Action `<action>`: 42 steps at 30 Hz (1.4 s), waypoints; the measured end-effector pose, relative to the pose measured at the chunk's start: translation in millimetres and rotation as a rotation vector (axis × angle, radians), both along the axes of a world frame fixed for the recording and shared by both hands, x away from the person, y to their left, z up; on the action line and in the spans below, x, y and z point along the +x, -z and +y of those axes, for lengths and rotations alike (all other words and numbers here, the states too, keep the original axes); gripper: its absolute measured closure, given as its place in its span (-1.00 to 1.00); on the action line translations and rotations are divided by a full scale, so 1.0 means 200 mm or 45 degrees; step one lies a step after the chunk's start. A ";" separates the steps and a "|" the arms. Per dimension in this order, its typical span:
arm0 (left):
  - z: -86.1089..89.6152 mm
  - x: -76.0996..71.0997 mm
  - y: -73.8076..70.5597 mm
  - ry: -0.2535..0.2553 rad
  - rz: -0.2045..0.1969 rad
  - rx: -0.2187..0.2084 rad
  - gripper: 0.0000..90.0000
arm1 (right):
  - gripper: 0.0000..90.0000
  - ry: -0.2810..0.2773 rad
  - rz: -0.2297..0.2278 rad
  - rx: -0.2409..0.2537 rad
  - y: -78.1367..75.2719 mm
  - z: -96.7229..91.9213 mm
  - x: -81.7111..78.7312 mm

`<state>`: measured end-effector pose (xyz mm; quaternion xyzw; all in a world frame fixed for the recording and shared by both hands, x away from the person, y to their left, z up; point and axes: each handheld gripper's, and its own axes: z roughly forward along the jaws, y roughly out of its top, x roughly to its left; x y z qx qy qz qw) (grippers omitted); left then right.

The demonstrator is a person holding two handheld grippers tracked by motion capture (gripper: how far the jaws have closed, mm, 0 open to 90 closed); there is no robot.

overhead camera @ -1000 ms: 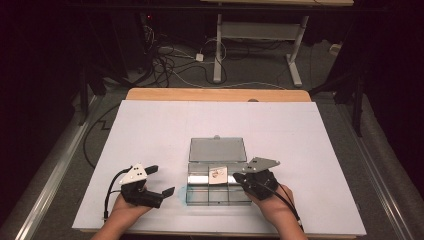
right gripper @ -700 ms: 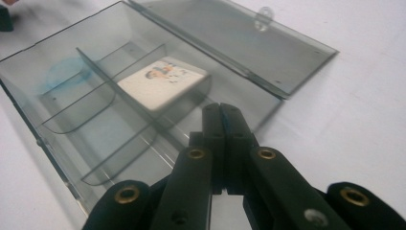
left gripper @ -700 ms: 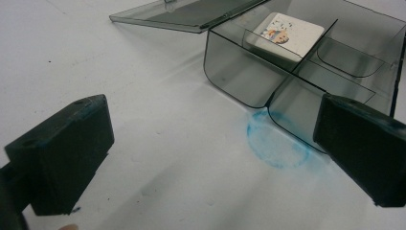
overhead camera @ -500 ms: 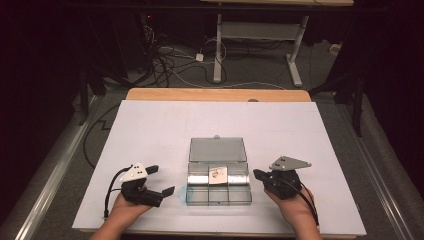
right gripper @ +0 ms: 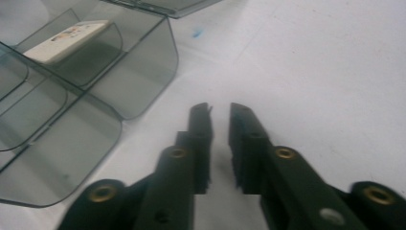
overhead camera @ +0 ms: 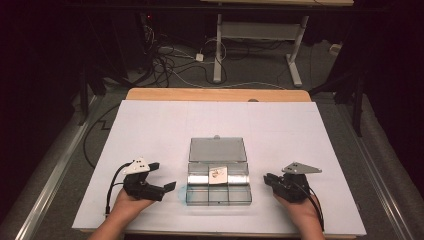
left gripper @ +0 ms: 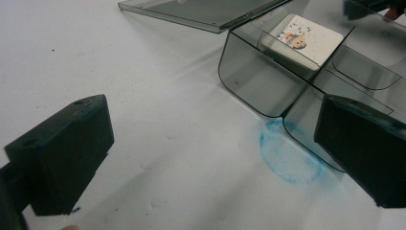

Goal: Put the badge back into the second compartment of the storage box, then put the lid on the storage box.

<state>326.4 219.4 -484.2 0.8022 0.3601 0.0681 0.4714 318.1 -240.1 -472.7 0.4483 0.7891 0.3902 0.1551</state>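
The right tongs (overhead camera: 270,179) lie low over the white table (overhead camera: 150,130), held from behind by the right hand (overhead camera: 300,212), pointing toward the clear compartment box (overhead camera: 218,192) just beside their tips. Their jaws have just been opening and stand a narrow gap apart with nothing between them. The left tongs (overhead camera: 165,176) rest on the box's other side, released wide and empty. A small white card (left gripper: 302,39) with a printed picture lies in a far compartment; its writing is unreadable.

One clear box (overhead camera: 218,187), one card (overhead camera: 218,174), two grippers.
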 end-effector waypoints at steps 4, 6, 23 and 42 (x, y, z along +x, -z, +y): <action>0.00 0.02 0.00 -0.012 0.012 -0.002 -1.00 | 0.06 0.015 -0.011 -0.015 0.02 0.00 0.00; -0.01 0.03 0.00 -0.015 0.019 -0.003 -1.00 | -0.16 0.016 -0.026 -0.014 0.02 0.00 0.01; -0.06 0.16 -0.03 -0.020 0.022 -0.035 -1.00 | -1.00 0.134 -0.072 0.039 0.00 -0.05 0.05; -0.20 0.38 -0.11 -0.020 0.056 -0.035 -1.00 | -1.00 0.069 -0.150 0.056 -0.12 0.08 0.17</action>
